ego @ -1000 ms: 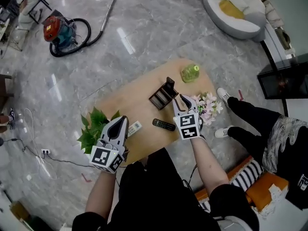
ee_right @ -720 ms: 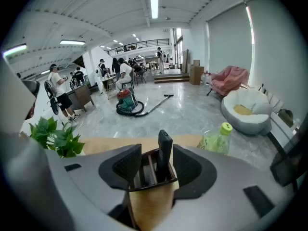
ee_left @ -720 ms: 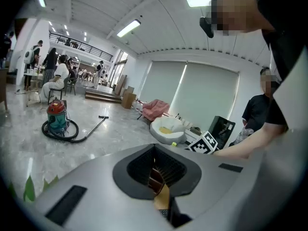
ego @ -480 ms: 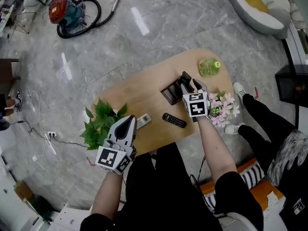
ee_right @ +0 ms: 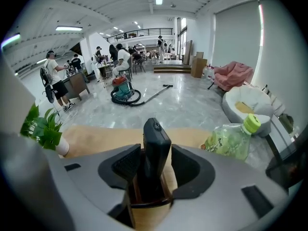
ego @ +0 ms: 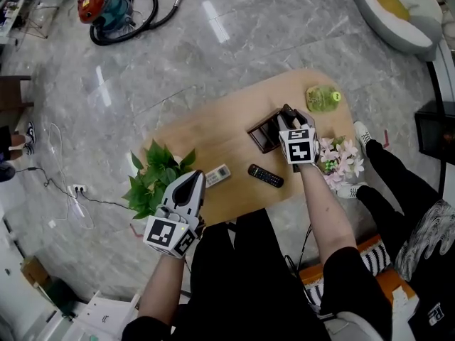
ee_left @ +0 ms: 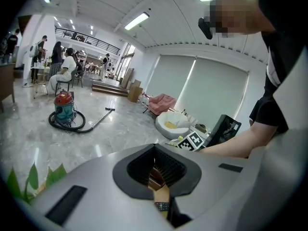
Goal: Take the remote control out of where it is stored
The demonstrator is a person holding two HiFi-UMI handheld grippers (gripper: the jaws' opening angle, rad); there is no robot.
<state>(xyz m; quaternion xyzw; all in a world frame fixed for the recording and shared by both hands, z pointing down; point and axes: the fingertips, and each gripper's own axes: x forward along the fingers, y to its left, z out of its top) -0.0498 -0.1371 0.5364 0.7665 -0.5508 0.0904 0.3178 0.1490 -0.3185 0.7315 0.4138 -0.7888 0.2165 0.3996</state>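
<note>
The right gripper point(ee_right: 155, 163) stands astride the stored remote control point(ee_right: 156, 141)
Its jaws have just been opening and stand spread either side of the remote control, not pinching it; it is upright in its holder point(ego: 259, 135), toward the worktop's point(ego: 213, 137) 2 o'clock. Close squarely on its flanks, then lift straight up so the holder stays put. A bottle point(ego: 323, 98) at the holder's 2 o'clock and flowers point(ego: 340, 160) at 4 crowd the wrist; the left gripper point(ego: 193, 182), jaws together, hovers at the 8 o'clock edge.
</note>
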